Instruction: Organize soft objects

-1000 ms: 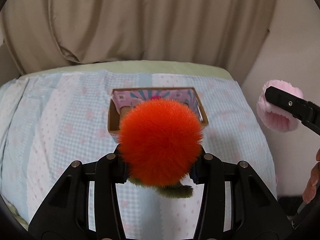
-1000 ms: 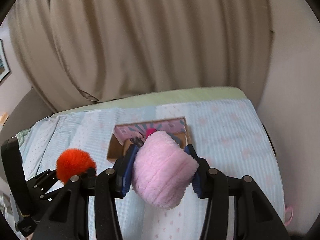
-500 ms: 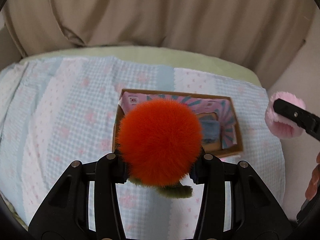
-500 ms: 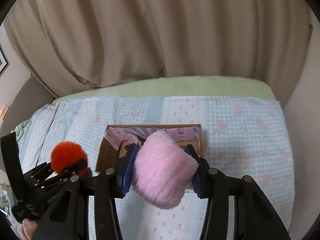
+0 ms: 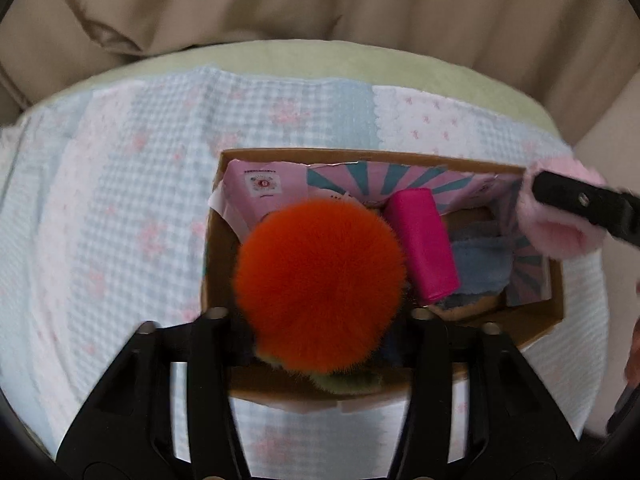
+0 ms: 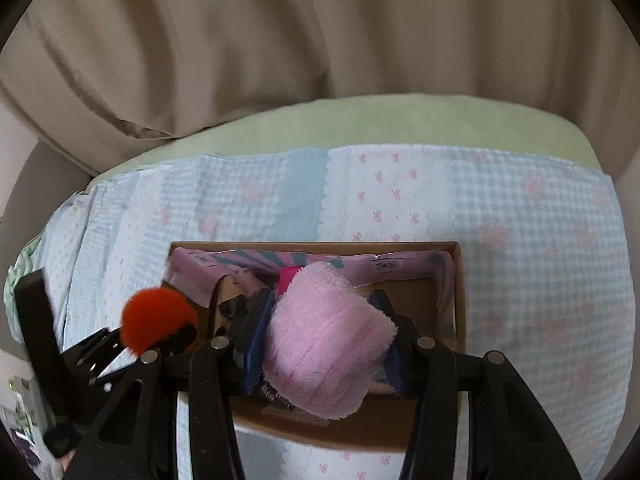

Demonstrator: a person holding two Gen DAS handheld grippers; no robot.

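Cardboard box (image 5: pixel 554 308) w/ magenta roll (image 5: pixel 421 246), blue cloth (image 5: pixel 482 266); left gripper (image 5: pixel 320 316) clamping orange pompom (image 5: pixel 320 284), right gripper (image 6: pixel 324 344) clamping pink fleece (image 6: pixel 326 340).

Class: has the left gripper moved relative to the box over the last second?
Yes. The left gripper, holding the orange pompom, moved forward over the box, which now lies beneath it.

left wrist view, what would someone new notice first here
The bright orange pom-pom fills the middle, clamped in the left hand-held gripper above the open cardboard box. At the right edge, a fluffy pink roll sits in the right hand-held gripper over the box's far corner. Inside the box lie a hot-pink roll and blue fleece, on a pastel quilt.
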